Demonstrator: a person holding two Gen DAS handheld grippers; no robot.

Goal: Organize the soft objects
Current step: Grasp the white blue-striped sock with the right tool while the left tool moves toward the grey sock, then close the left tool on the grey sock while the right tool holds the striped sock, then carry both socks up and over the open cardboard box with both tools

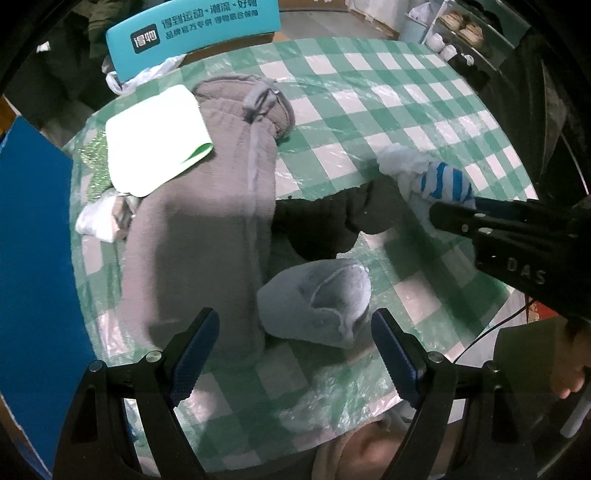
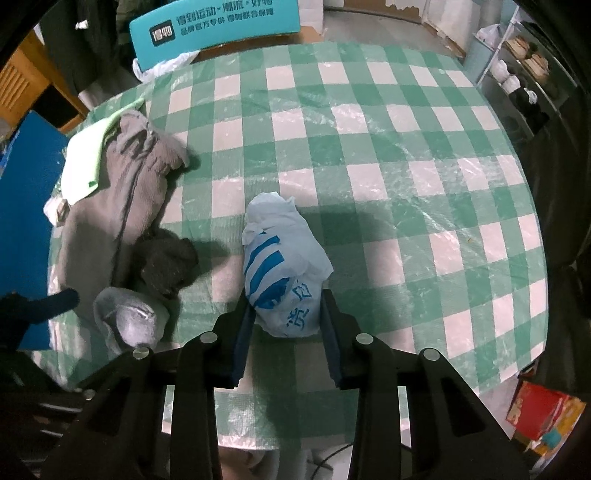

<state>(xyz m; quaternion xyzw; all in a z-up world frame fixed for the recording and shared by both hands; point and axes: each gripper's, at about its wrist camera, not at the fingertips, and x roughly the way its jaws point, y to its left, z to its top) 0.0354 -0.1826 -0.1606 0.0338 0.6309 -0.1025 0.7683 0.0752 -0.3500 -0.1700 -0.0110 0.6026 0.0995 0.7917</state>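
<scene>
A crumpled white bag with blue stripes [image 2: 284,266] sits between the pads of my right gripper [image 2: 286,299], which is shut on its near end. In the left wrist view that bag [image 1: 432,177] hangs at the tip of the right gripper [image 1: 448,206], just above the table. My left gripper [image 1: 293,321] is open over a pale grey sock-like bundle [image 1: 317,302], not touching it. Beside the bundle lie a dark wool piece [image 1: 321,225] and long grey trousers [image 1: 207,221]. A folded white and green cloth [image 1: 155,136] rests on the trousers.
The round table [image 2: 406,166] wears a green and white checked cloth under clear plastic. A teal printed box [image 2: 214,26] stands behind it and a blue board [image 1: 33,258] at the left. Shoe shelves [image 2: 524,66] and a red box [image 2: 539,413] stand to the right.
</scene>
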